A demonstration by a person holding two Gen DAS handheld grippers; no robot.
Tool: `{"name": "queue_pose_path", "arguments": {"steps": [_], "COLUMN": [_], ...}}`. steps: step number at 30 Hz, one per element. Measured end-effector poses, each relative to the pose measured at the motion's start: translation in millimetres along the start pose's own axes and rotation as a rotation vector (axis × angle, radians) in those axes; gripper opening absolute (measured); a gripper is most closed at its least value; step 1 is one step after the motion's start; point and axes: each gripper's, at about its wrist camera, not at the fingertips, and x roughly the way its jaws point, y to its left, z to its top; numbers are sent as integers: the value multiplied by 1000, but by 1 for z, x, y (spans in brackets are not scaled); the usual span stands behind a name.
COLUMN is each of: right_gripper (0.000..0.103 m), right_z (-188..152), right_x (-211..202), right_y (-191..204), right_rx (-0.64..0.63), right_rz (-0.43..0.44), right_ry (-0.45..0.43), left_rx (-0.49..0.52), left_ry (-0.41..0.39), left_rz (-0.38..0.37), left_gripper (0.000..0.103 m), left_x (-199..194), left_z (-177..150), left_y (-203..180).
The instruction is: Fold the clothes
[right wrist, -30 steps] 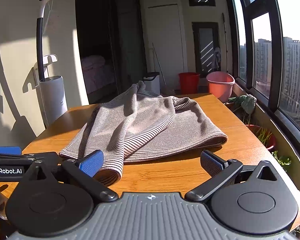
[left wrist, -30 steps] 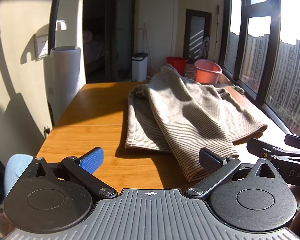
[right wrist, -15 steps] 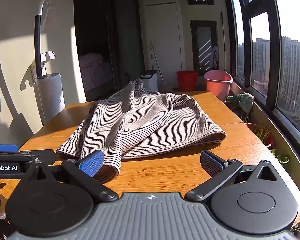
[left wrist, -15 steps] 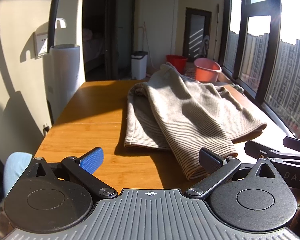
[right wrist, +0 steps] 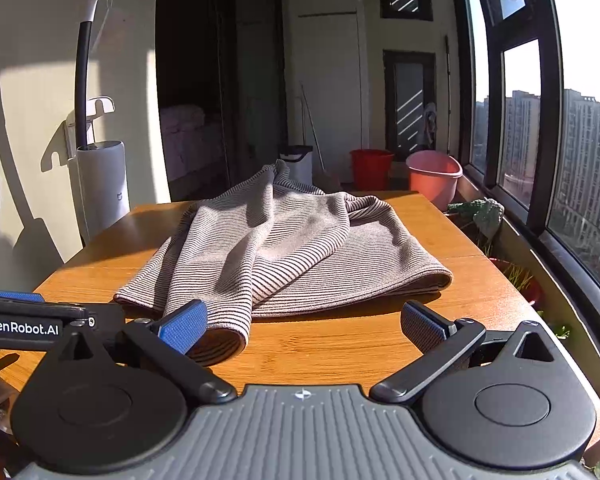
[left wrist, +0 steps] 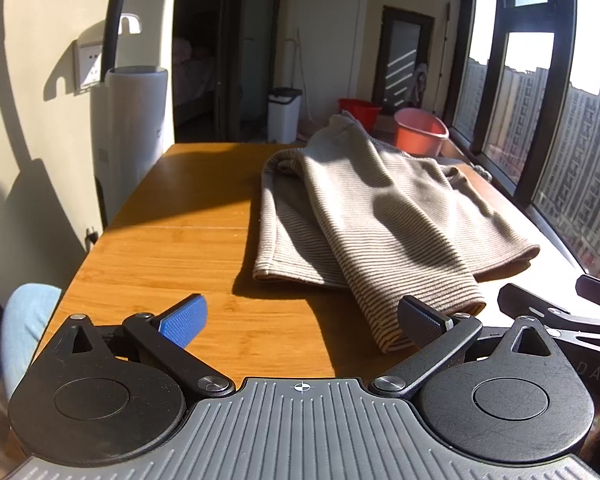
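Sunlight from the big window falls across the wooden worktop (right wrist: pixel 340 344), where a striped sweater (right wrist: pixel 284 256) lies in a loose heap, one sleeve (left wrist: pixel 412 296) thrown over the body toward the near edge. I judge the folding is hardly begun: no flat, neat fold shows. The left gripper (left wrist: pixel 302 320) and the right gripper (right wrist: pixel 303 322) both stand wide open and hold nothing, near the sleeve's cuff.

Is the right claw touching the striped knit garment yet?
Cannot tell. In the right wrist view the right claw stands open at the striped knit garment, and its blue left finger overlaps the garment's near cuff, hiding any contact or gap.
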Motion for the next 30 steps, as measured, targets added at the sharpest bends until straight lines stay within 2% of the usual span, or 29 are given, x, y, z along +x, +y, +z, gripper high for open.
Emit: {"name": "queue_pose_path", "arguments": {"steps": [20,30], "right_gripper": [103,103], "right_z": [-1,-1], "right_x": [-2,-1], "right_y": [0,1], "right_rx": [22,19], "right_rz": [13,19], "right_ry": [48,22], "left_rx": [20,21], "left_ry": [5,4], "left_rz": [17,18], "left_gripper": [103,103], "left_x": [0,0], "left_z": [2,0], "left_y": [-2,-3]}}
